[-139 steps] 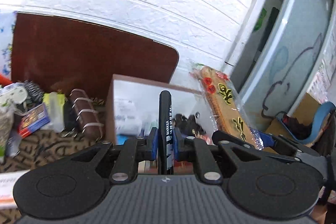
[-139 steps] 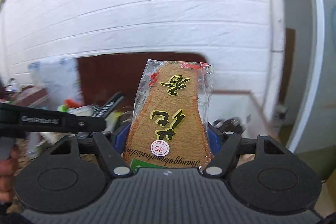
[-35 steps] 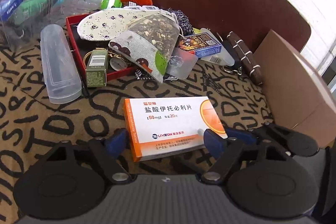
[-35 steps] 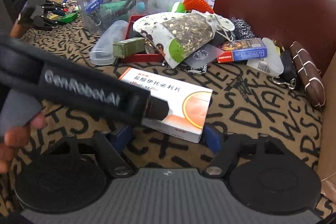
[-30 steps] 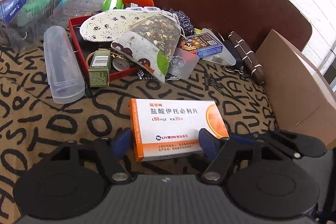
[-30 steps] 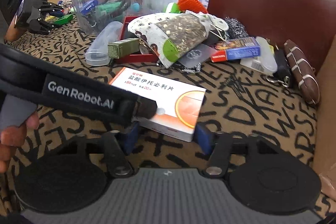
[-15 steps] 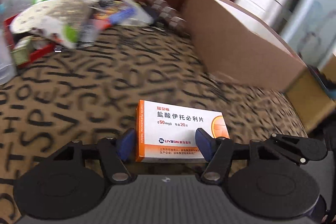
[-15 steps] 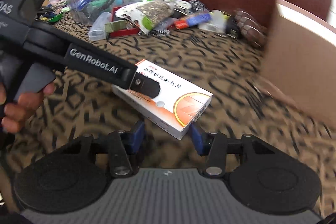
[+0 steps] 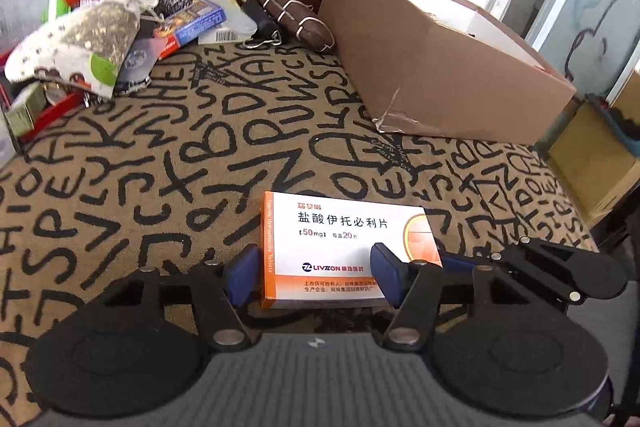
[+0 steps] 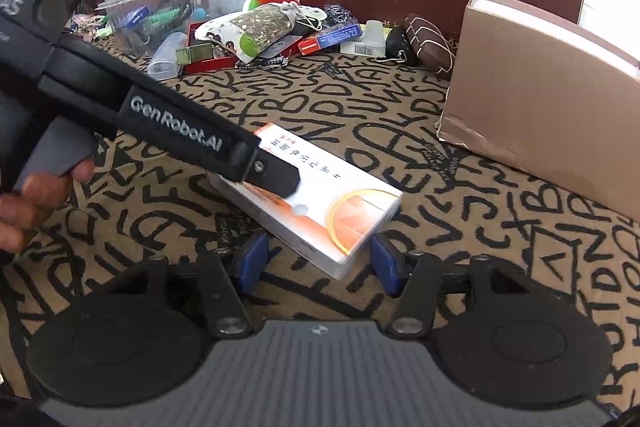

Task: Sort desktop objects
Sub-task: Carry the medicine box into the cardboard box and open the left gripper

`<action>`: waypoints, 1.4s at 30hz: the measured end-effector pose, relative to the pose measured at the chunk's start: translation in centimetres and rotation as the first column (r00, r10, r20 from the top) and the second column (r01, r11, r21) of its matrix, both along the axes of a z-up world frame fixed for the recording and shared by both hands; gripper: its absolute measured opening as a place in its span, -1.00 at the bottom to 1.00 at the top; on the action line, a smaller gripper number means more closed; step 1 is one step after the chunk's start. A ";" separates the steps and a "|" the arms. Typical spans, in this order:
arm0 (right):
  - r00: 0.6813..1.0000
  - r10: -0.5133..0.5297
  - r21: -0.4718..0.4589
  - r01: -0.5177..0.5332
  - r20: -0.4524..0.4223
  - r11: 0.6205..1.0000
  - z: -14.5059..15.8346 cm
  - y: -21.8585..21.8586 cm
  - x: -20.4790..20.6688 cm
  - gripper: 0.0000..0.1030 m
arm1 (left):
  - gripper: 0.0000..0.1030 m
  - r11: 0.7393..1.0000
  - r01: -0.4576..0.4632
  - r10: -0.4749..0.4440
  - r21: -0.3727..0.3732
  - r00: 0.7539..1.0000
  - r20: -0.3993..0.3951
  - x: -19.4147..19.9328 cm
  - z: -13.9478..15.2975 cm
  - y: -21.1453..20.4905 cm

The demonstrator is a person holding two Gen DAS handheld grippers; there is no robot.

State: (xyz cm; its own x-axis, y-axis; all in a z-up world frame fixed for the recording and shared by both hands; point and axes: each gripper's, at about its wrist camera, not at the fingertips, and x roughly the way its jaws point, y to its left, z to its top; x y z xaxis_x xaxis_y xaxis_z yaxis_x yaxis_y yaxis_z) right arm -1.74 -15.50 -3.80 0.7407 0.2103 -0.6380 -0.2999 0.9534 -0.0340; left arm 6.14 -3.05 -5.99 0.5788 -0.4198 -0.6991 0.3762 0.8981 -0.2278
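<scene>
We note a letter-patterned cloth (image 9: 168, 147) below white brick; our left gripper (image 9: 312, 273) clamps the medicine box (image 9: 344, 247), now lifted; right gripper (image 10: 316, 263) open.

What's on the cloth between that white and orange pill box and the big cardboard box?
Nothing: only bare lettered tablecloth lies between the medicine box, held by the left gripper, and the cardboard box. Both wrist views show it.

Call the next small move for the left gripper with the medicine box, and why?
Probably carry it right and forward, toward the cardboard box. The left gripper has its blue pads on both sides of the medicine box, which looks held above the lettered cloth, well short of the carton. The right gripper is open and holds nothing.
</scene>
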 end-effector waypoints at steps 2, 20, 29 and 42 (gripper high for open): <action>1.000 -0.009 -0.006 0.009 0.001 1.000 0.3 0.0 -0.4 0.05 | 0.18 1.000 0.001 -0.001 0.015 1.000 0.019 -0.7 0.5 -0.5; 0.921 -0.195 0.011 0.204 0.338 0.979 11.1 -7.4 -1.4 0.01 | 0.14 0.989 0.111 -0.073 -0.097 0.942 0.327 1.2 12.0 -8.9; 0.914 -0.233 0.052 0.229 0.332 0.972 12.6 -12.6 4.9 0.01 | 0.14 0.988 0.120 -0.083 -0.094 0.940 0.330 6.8 12.7 -12.5; 0.952 -0.199 0.082 0.184 0.233 0.979 10.2 -14.4 10.8 0.37 | 0.77 0.982 0.094 -0.054 -0.165 0.971 0.232 11.5 10.5 -12.6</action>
